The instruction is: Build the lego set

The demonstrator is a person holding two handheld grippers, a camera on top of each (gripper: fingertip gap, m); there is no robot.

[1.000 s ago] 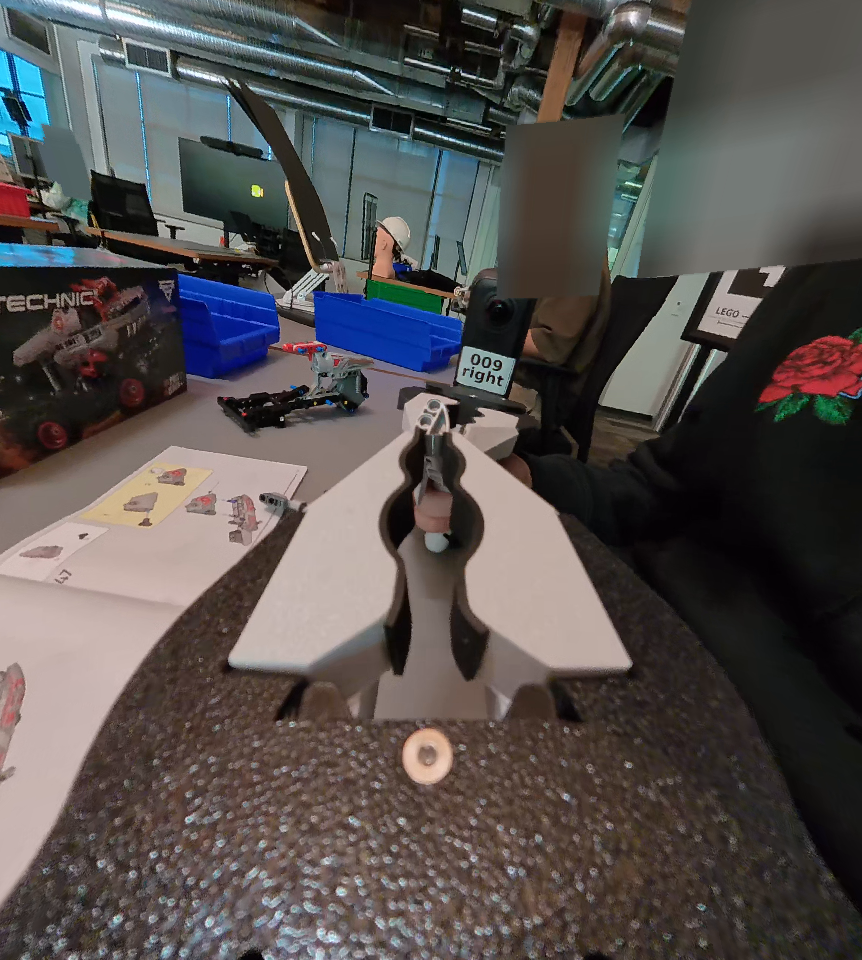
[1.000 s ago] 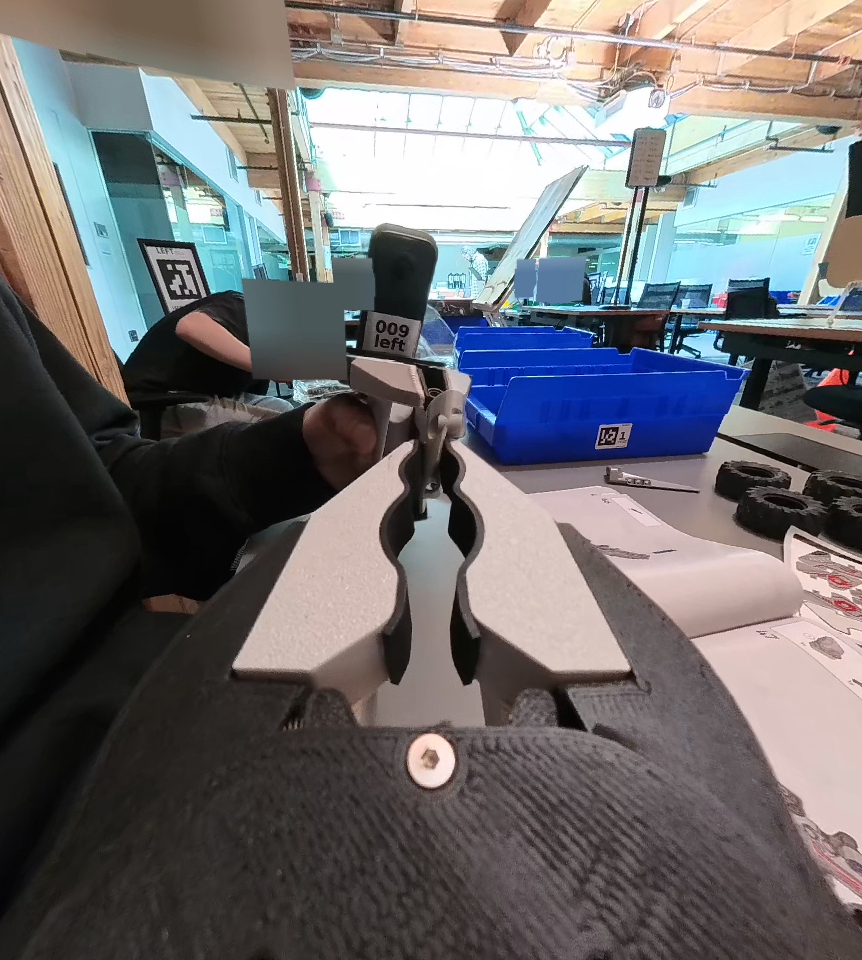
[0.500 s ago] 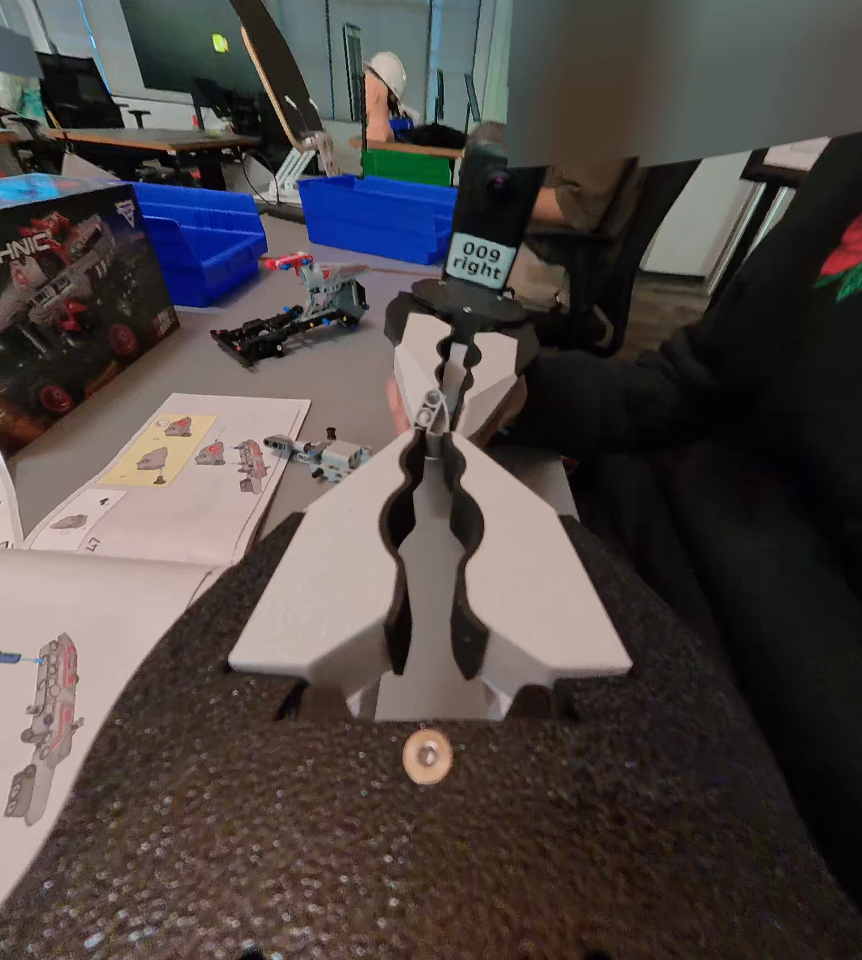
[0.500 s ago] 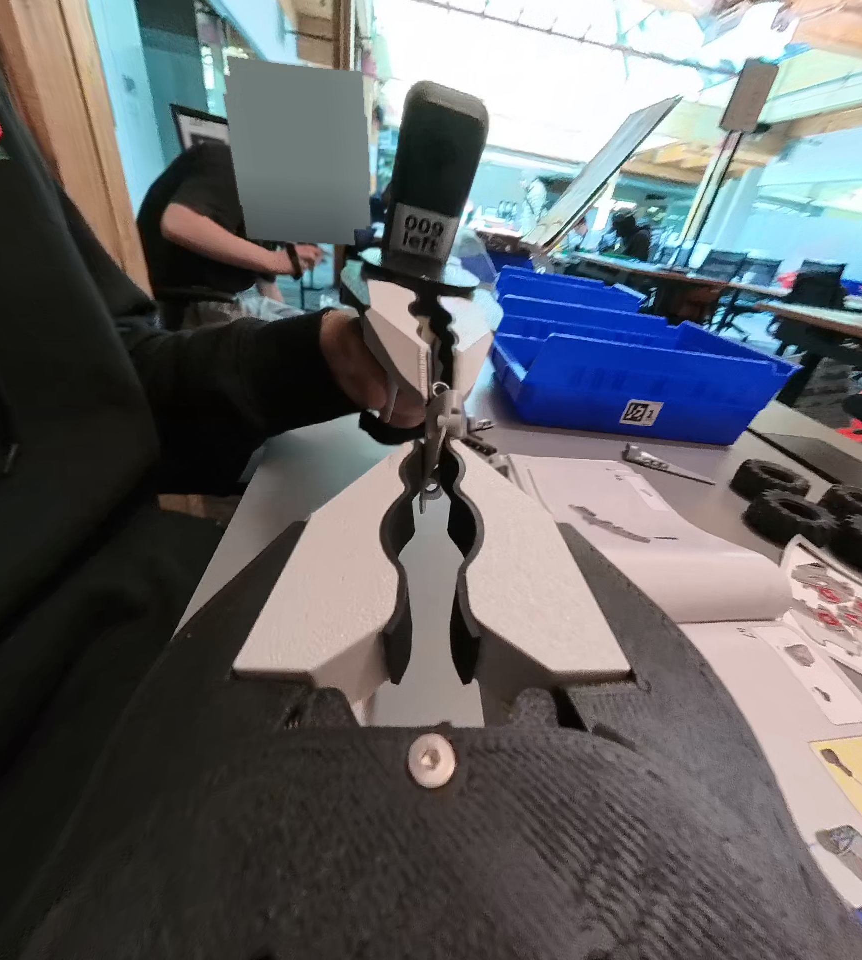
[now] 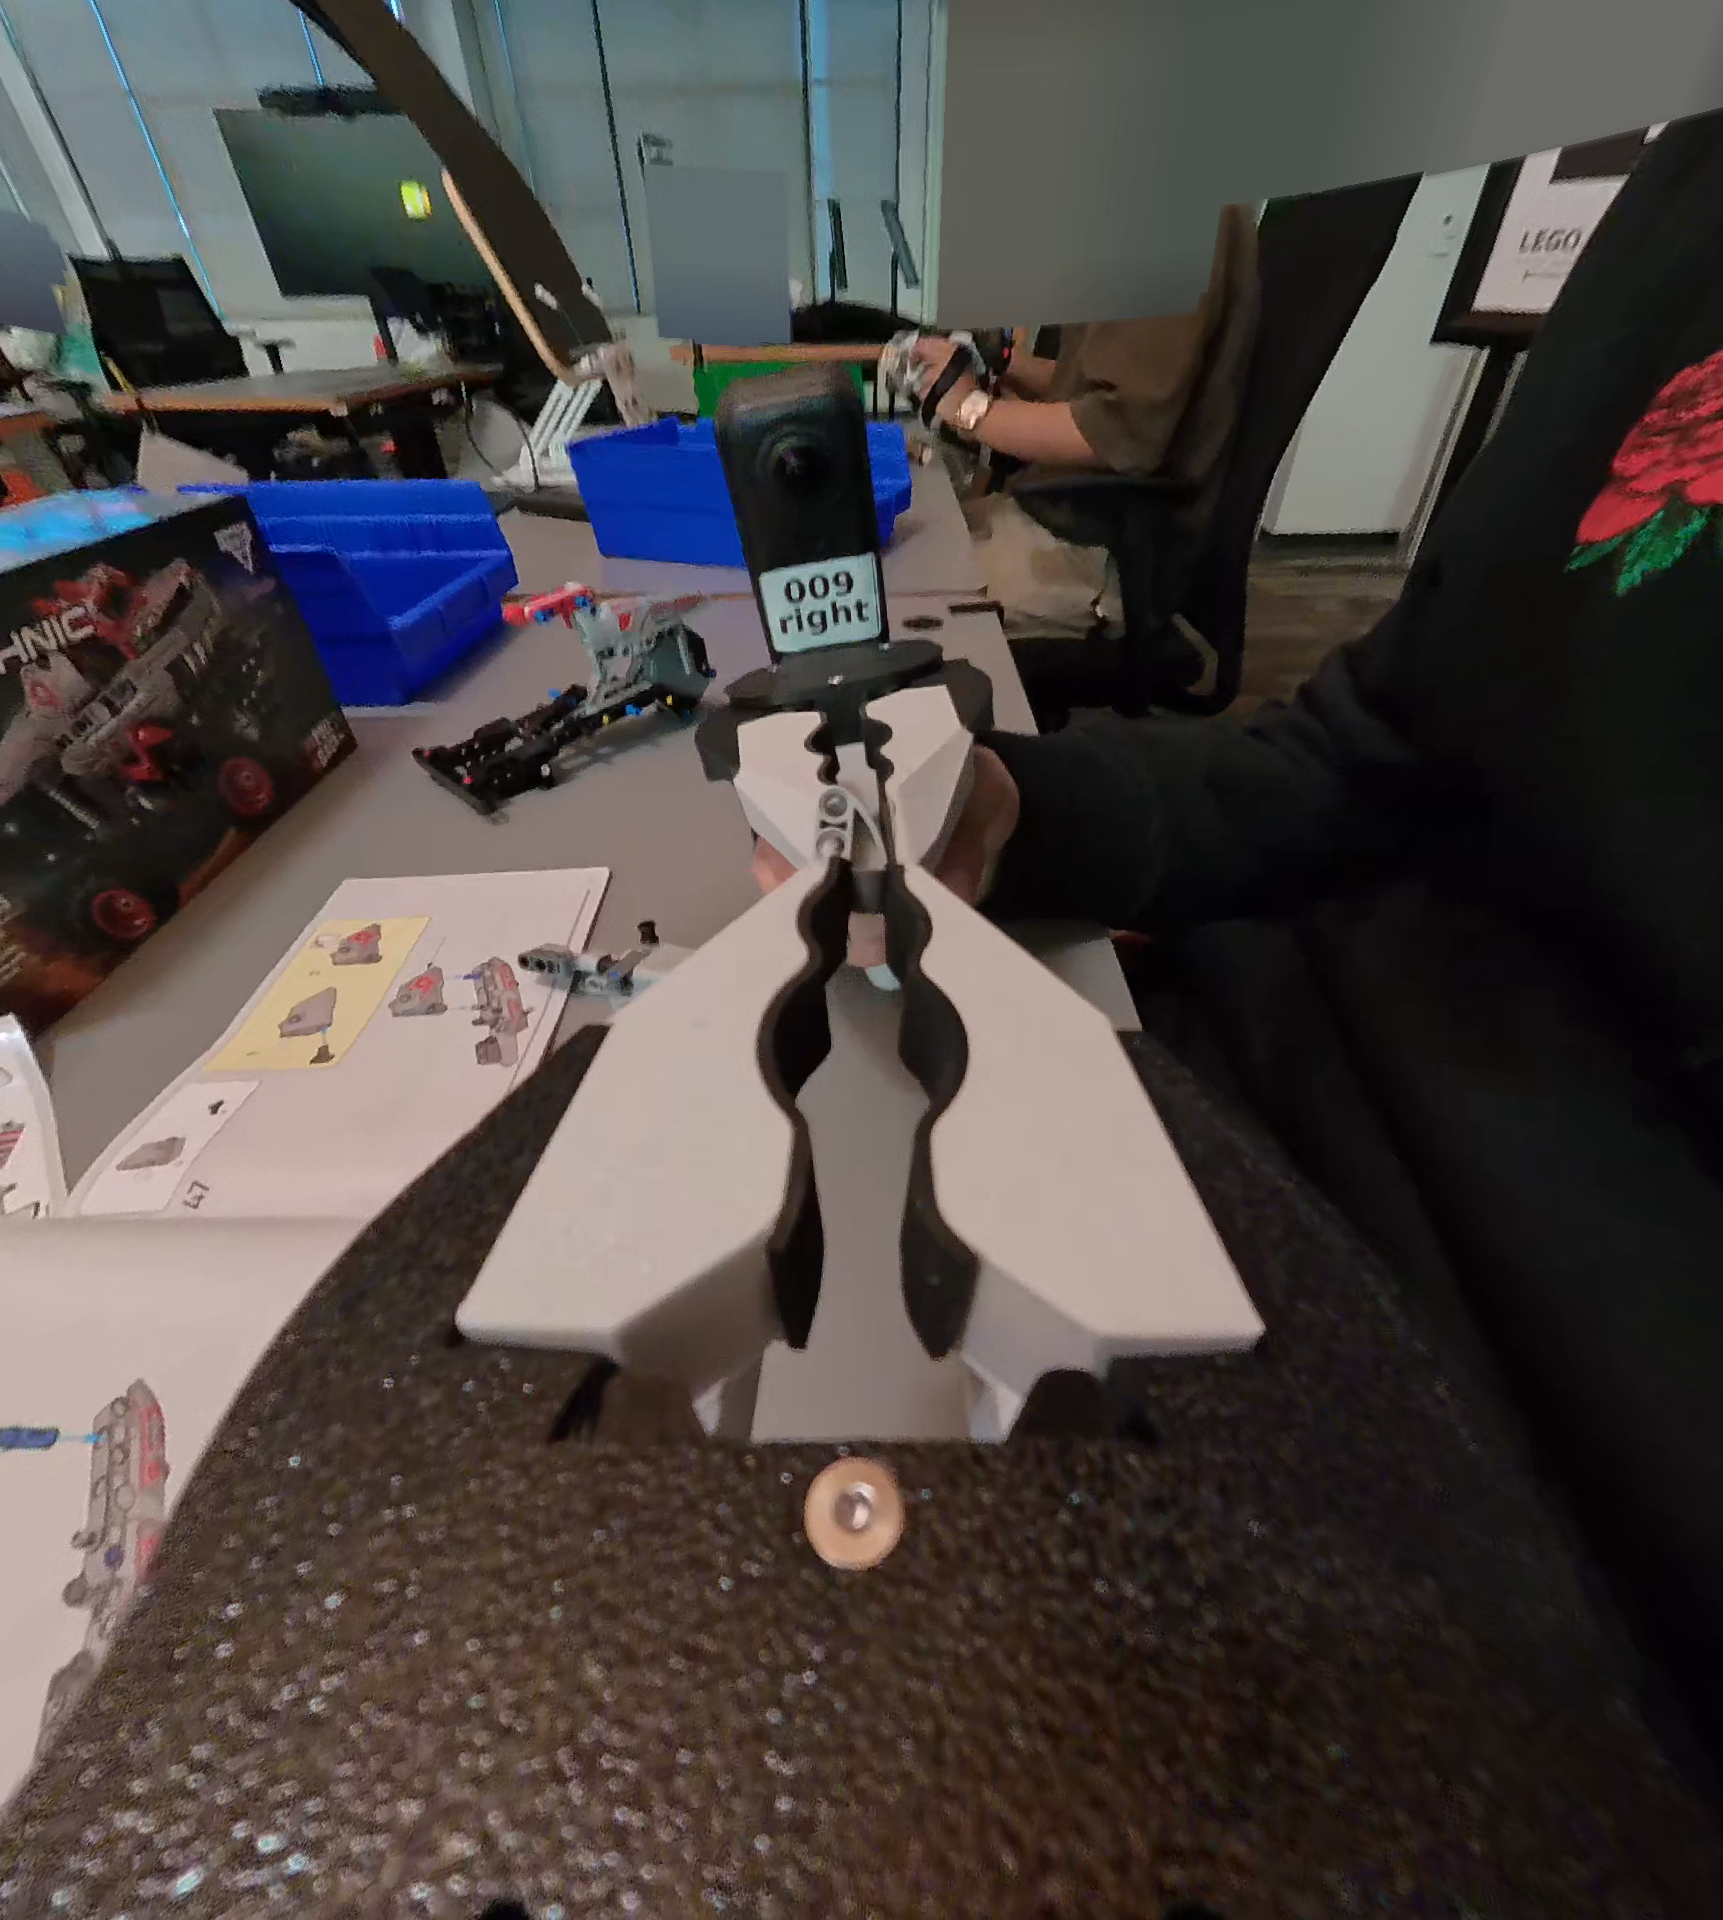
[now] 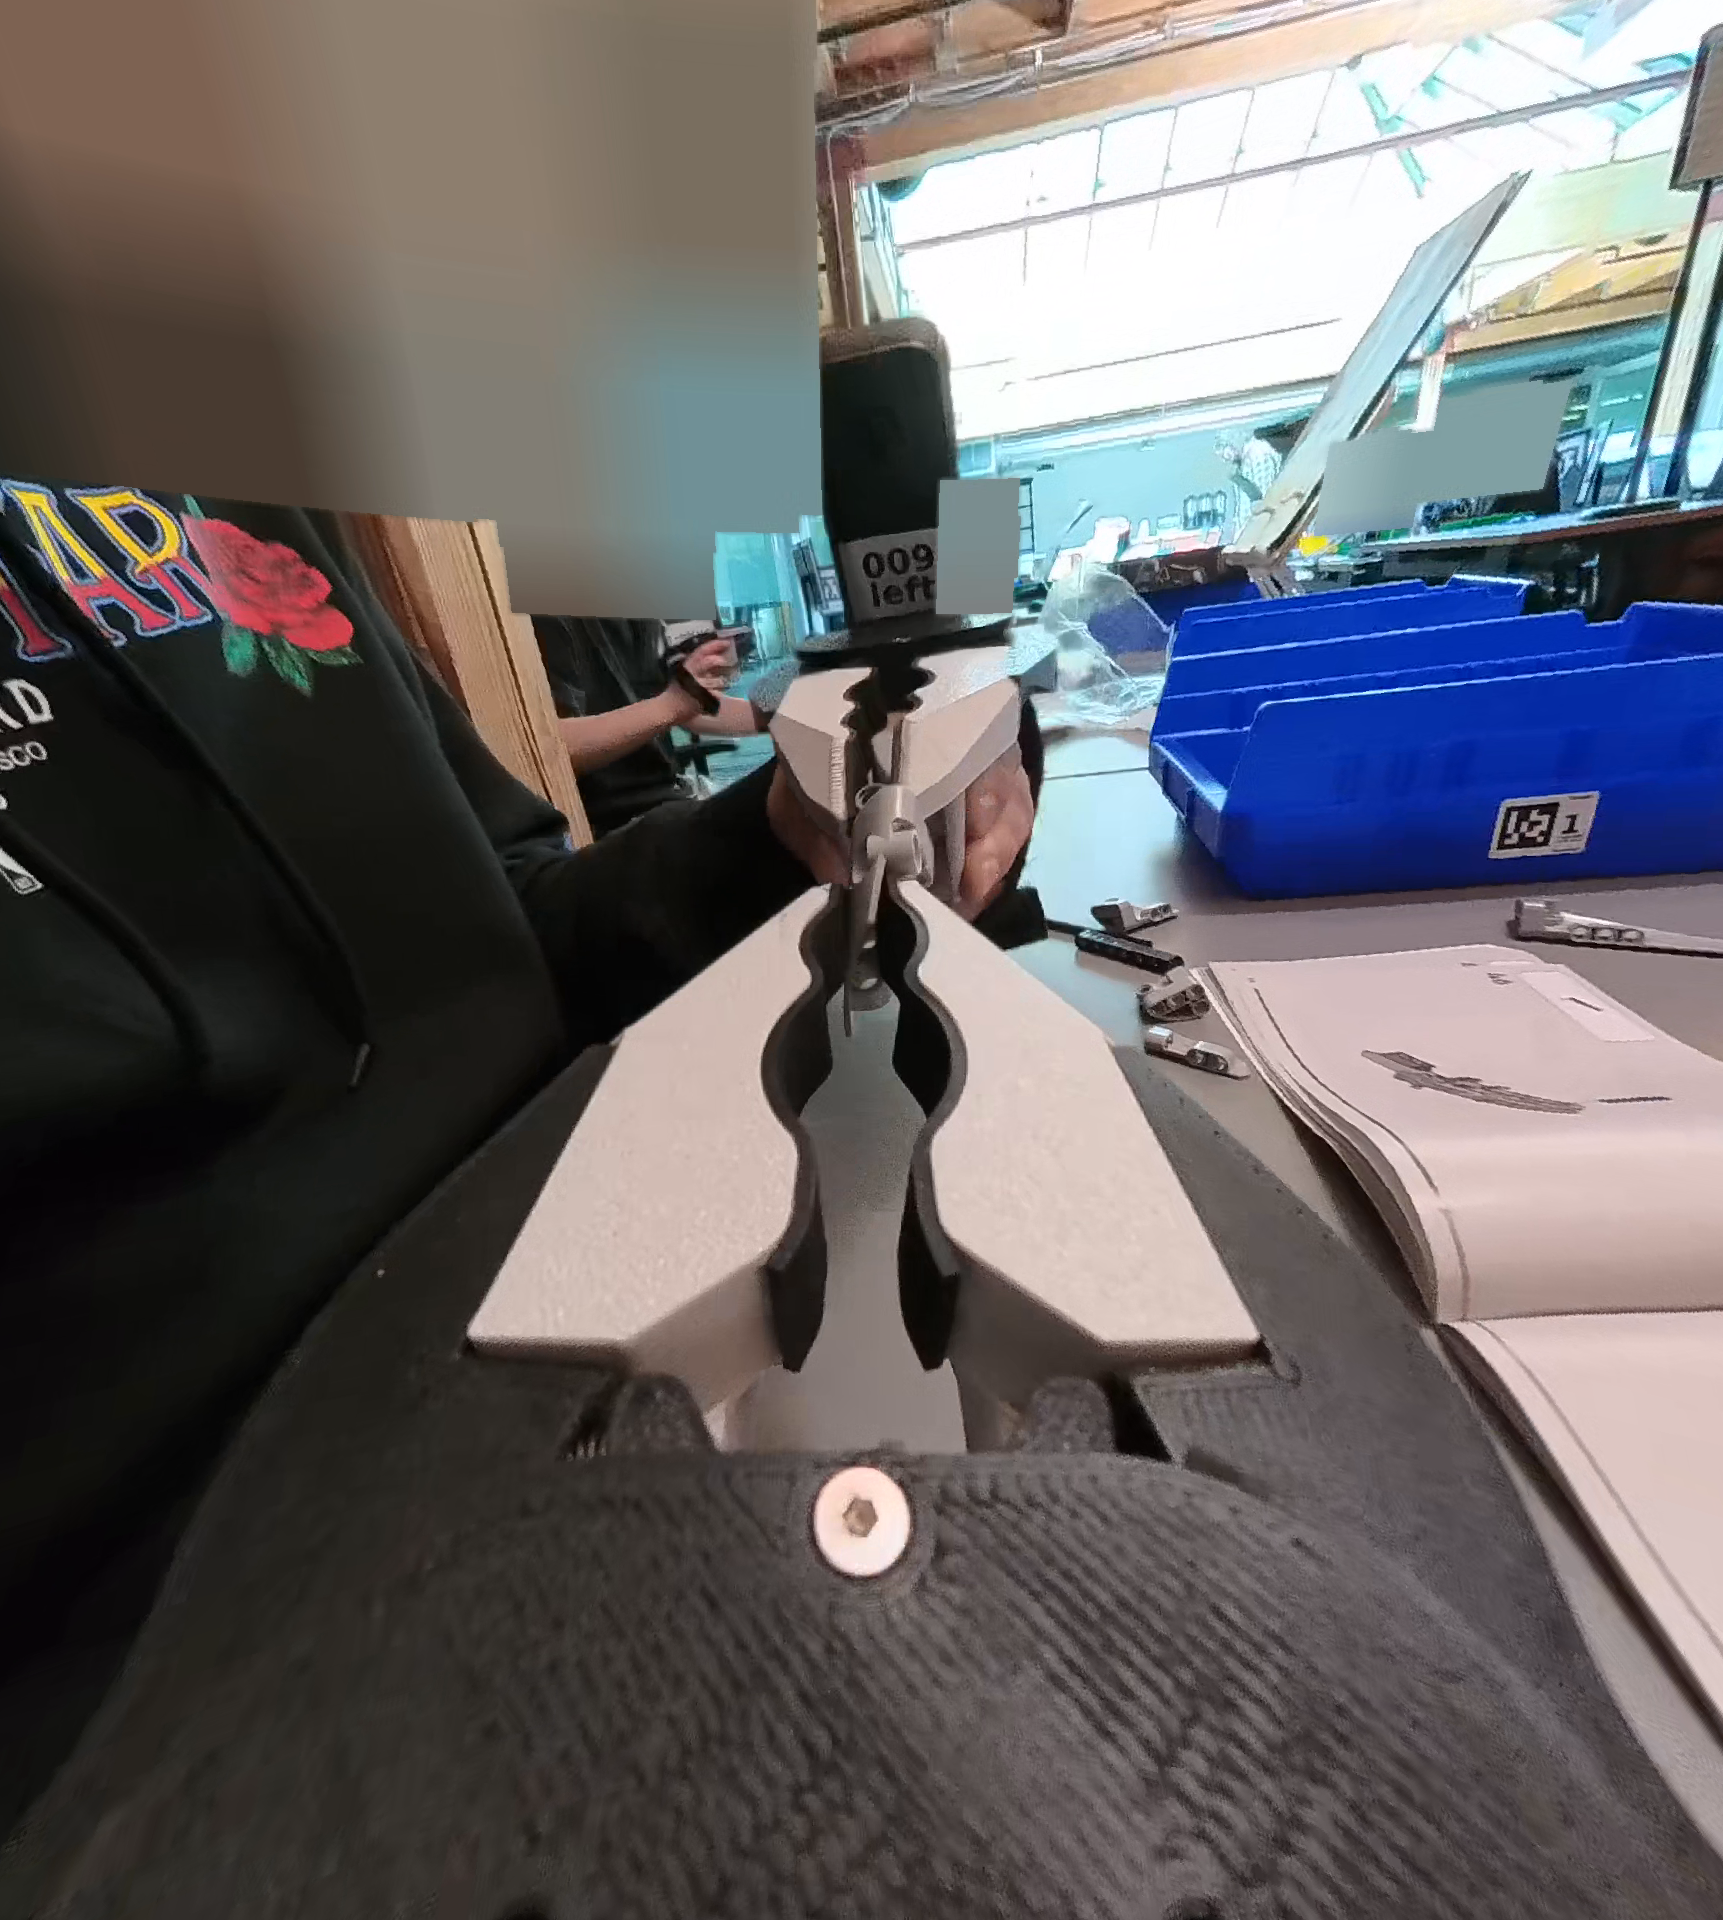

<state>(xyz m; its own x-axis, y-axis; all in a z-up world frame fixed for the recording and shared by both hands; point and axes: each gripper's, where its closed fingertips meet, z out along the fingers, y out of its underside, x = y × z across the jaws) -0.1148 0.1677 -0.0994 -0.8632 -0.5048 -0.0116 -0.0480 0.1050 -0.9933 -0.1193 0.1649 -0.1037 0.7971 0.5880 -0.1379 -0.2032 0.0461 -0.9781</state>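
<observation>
My left gripper (image 5: 852,883) and my right gripper (image 6: 862,909) face each other tip to tip above the table's near edge. Each is shut on a small grey lego piece. In the left wrist view a grey holed beam (image 5: 833,816) sticks out of my left fingertips toward the right gripper (image 5: 852,764). In the right wrist view a grey connector piece (image 6: 883,836) sits between my right tips and the left gripper (image 6: 872,748). I cannot tell whether the two pieces are joined. A partly built black and grey chassis (image 5: 566,717) lies on the table.
The lego box (image 5: 88,727) stands at the left, with blue bins (image 5: 389,582) behind it. The open instruction booklet (image 5: 400,997) has a small sub-assembly (image 5: 587,961) beside it. Loose grey and black pieces (image 6: 1132,930) and a long grey wedge (image 6: 1646,935) lie near another blue bin (image 6: 1459,748). The tips of both grippers are at nearly the same place.
Both grippers stayed shut and tip to tip. They drew slightly apart from a second ago, and the views tilted and shifted over the table.
</observation>
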